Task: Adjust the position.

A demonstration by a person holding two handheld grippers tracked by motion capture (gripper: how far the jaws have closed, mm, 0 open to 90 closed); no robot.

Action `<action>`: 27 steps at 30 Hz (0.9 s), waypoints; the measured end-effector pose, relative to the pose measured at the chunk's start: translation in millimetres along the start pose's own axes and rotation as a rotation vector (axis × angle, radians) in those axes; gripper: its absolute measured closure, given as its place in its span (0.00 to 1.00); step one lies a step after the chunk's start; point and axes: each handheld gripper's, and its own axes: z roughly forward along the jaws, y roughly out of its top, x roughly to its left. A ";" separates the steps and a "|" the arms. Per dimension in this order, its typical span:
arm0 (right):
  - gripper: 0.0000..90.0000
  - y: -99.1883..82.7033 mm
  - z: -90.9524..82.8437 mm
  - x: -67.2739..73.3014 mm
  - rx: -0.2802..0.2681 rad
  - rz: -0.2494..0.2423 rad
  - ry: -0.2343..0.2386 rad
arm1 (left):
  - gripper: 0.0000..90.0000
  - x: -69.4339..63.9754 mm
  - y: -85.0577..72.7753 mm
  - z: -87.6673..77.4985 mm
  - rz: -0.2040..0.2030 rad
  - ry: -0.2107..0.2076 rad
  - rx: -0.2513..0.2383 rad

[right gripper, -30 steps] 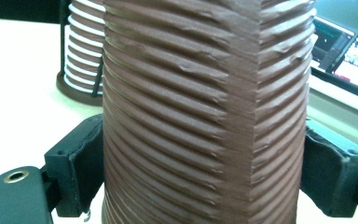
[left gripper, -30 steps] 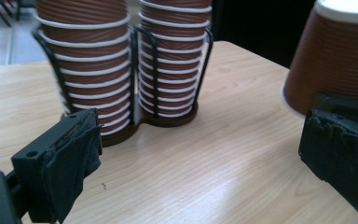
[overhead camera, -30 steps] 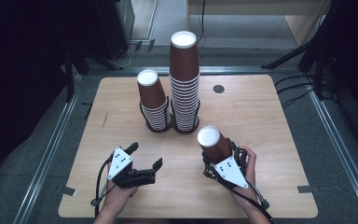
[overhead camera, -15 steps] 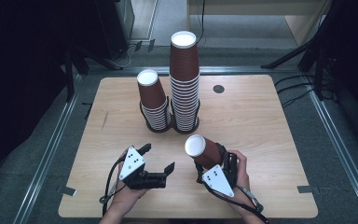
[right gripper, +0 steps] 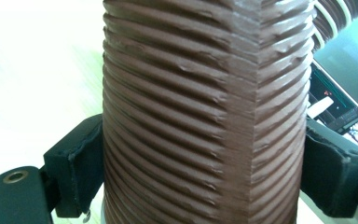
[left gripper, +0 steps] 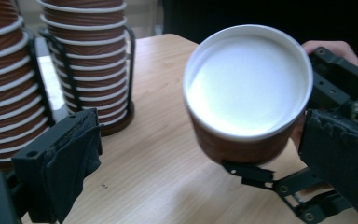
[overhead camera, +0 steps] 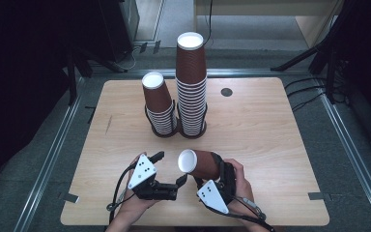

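Item 1: brown ribbed paper cup [overhead camera: 200, 165], single, white bottom face turned toward the left gripper. Held off the worktop [overhead camera: 270, 130] on its side, above the near edge, roughly midway along it. In the right gripper view the cup's ribbed wall [right gripper: 205, 116] stands between the two black pads, each pressed to one flank.

Item 2: right gripper [overhead camera: 207, 176], in the person's right hand [overhead camera: 236, 181] at the near edge. Fingers closed on the single cup, gripping its wall.

Item 3: left gripper [overhead camera: 171, 169], in the person's left hand at the near edge, just left of the cup. Fingers spread apart and holding nothing; in the left gripper view the cup's white bottom [left gripper: 247, 81] faces the camera between and beyond them, not touched by either pad.

Item 4: short cup stack [overhead camera: 158, 104], upside down, in a black wire holder, toward the far edge, left of centre.

Item 5: tall cup stack [overhead camera: 192, 87], upside down, in a like holder, touching or just beside the short one on its right.

Item 6: small dark round disc [overhead camera: 226, 92], on the worktop near the far edge, right of the tall stack.
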 end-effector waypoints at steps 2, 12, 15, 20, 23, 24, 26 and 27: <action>0.14 0.5 -0.2 2.3 -0.001 -0.026 0.004 | 0.00 -1.3 0.3 0.3 0.003 -0.014 0.000; 0.14 3.5 -1.1 12.7 -0.021 -0.094 0.025 | 0.00 -3.3 -0.8 3.7 0.010 -0.058 0.024; 0.14 4.1 -1.1 14.5 -0.026 -0.102 0.032 | 0.08 -4.2 -0.9 3.8 0.014 -0.051 0.026; 0.14 4.5 -0.8 17.1 -0.029 -0.112 0.037 | 0.09 -6.5 -1.9 5.7 0.018 -0.071 0.033; 0.14 5.0 -1.0 17.8 -0.032 -0.116 0.040 | 0.15 -8.1 -2.1 6.1 0.024 -0.074 0.034; 0.14 5.1 -1.0 17.9 -0.033 -0.118 0.040 | 0.15 -8.6 -2.2 6.3 0.023 -0.075 0.034; 0.14 5.3 -1.1 18.2 -0.034 -0.118 0.042 | 0.15 -9.2 -2.6 6.7 0.026 -0.081 0.036; 0.14 5.3 -1.1 18.4 -0.034 -0.117 0.044 | 0.16 -9.3 -2.8 6.9 0.027 -0.081 0.037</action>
